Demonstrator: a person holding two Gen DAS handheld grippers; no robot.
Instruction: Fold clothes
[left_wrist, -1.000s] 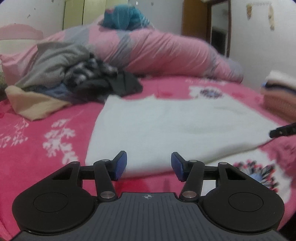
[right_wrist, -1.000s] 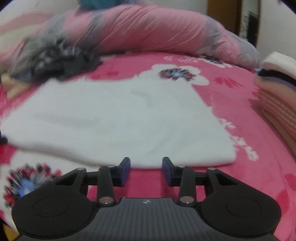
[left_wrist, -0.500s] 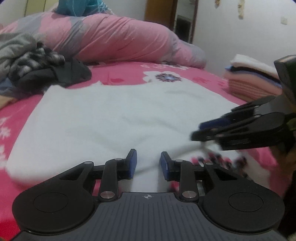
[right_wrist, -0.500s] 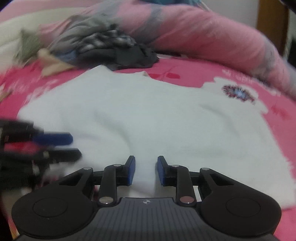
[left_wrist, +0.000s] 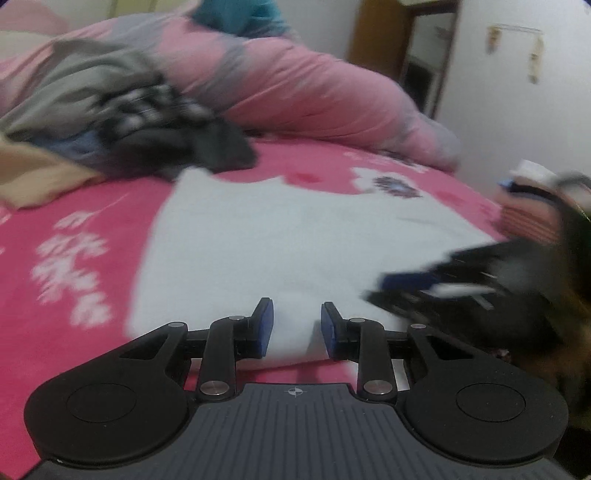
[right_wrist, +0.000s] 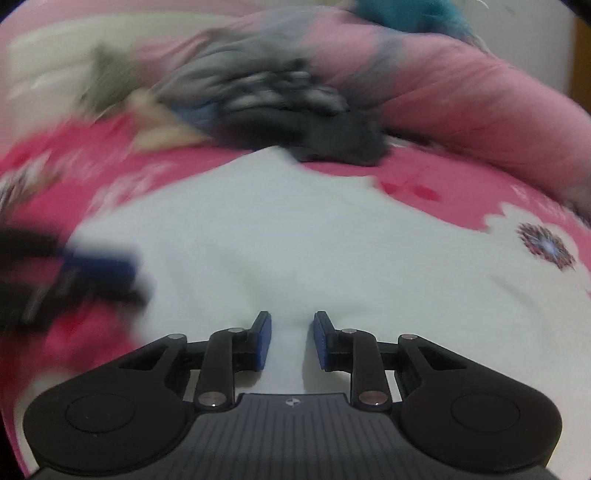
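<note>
Now both tongs, a second ago short of the white garment (left_wrist: 280, 243), straddle its near hem: left gripper (left_wrist: 297, 326) and right gripper (right_wrist: 291, 339) part-closed, fabric between, pinch unclear; fold pickup likely.

Your white cloth (left_wrist: 280, 240) is plain, centre of frame. Your bedspread (left_wrist: 74, 236) is hot pink with white sprigs at left and a dark blue-red flower (right_wrist: 546, 247) at right. Your quilt (left_wrist: 314, 92), upper frame, is pale pink with grey patches. Your pile (left_wrist: 122, 122), upper left, mixes grey, black-and-white check, blue and tan. Your pads (left_wrist: 264, 328) are blue on black.
</note>
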